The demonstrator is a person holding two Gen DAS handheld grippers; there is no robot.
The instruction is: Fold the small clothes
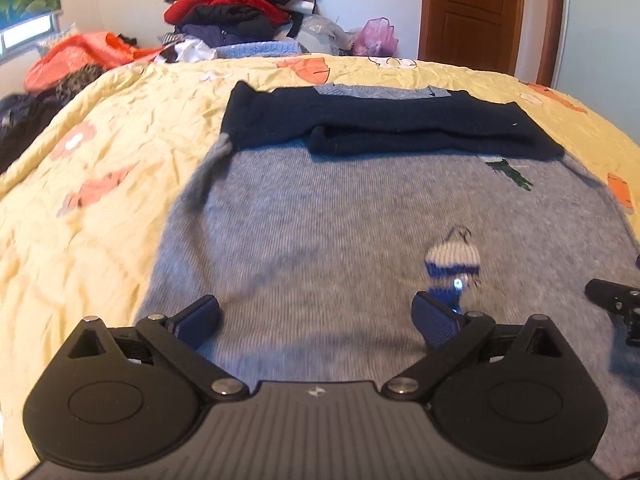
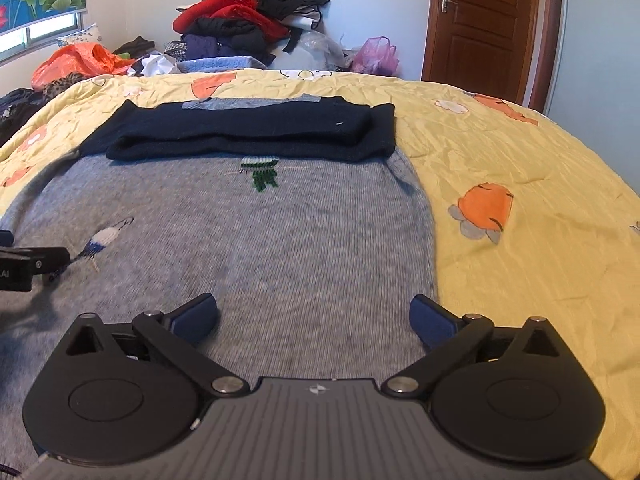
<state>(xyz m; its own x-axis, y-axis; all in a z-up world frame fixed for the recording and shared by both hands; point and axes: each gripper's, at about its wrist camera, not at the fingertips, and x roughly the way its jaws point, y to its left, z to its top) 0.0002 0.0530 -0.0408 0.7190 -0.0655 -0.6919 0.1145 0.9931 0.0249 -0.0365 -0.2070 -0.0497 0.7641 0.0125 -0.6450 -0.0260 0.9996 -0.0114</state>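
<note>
Grey knit sweater flat mid-bed, navy sleeves folded across far end. Left gripper and right gripper both spread wide, empty, above near hem. Risk: uneven hem pickup skews fold, sleeves slide (loose knit) on yellow quilt.

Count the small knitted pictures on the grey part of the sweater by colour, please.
Blue and white knitted figure: 1
Green and white knitted figure: 1
Total on the grey knitted sweater with dark navy sleeves: 2
</note>
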